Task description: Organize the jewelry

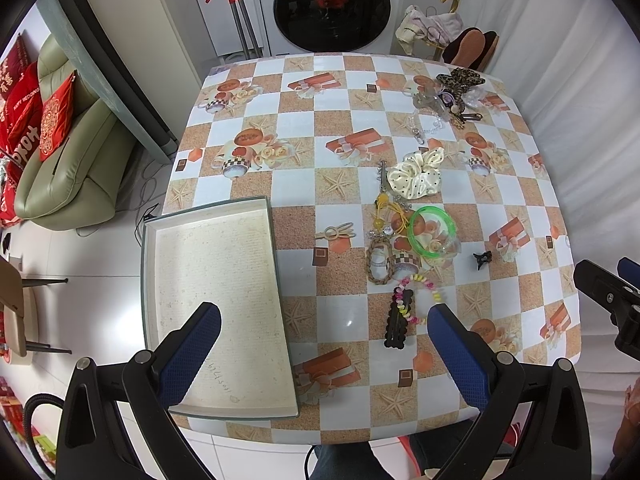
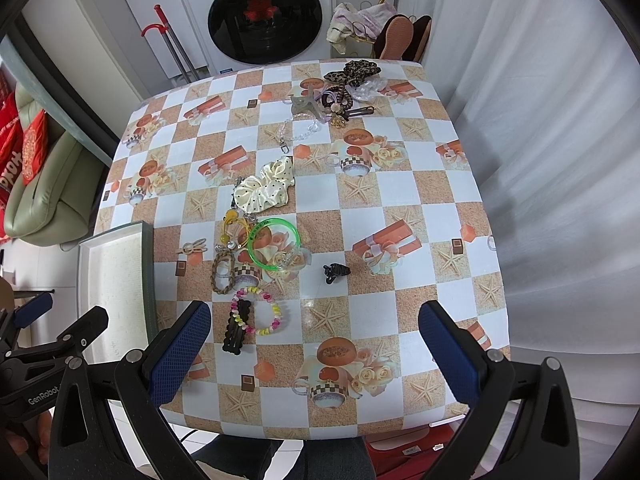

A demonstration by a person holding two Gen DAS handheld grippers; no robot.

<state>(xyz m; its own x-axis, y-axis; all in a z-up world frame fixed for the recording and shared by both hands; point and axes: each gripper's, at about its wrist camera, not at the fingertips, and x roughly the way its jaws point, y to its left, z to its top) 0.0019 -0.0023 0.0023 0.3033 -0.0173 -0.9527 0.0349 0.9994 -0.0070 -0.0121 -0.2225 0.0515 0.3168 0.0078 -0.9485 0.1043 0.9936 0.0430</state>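
Left gripper (image 1: 324,340): held wide open above the near edge of the table, with nothing between its blue pads; one pad is seen over the tray, the other over the tablecloth.
Right gripper (image 2: 314,338): likewise spread wide and empty, held over the near middle of the table (its black body is also glimpsed at the right edge of the left view).
Table (image 2: 420,200): covered by a checked cloth printed with starfish, gift boxes and roses.
Tray (image 1: 216,304): a shallow pale box lid, set at the near left corner of the table; no jewelry is seen inside.
Green bangle (image 1: 432,231): laid flat near the middle, among the central cluster.
Braided bracelet (image 1: 380,260): placed just left of the bangle.
Bead bracelet (image 2: 258,310): pastel beads, overlapping a black hair clip (image 2: 238,330) nearest the grippers.
Scrunchie (image 2: 266,191): cream with dark dots, beyond the bangle.
Small black claw clip (image 2: 336,272): set apart, right of the cluster.
Far pile (image 2: 344,88): a leopard-print bow, hair ties and a clear chain gathered near the far edge.
Washing machine (image 2: 264,16): seen behind the table.
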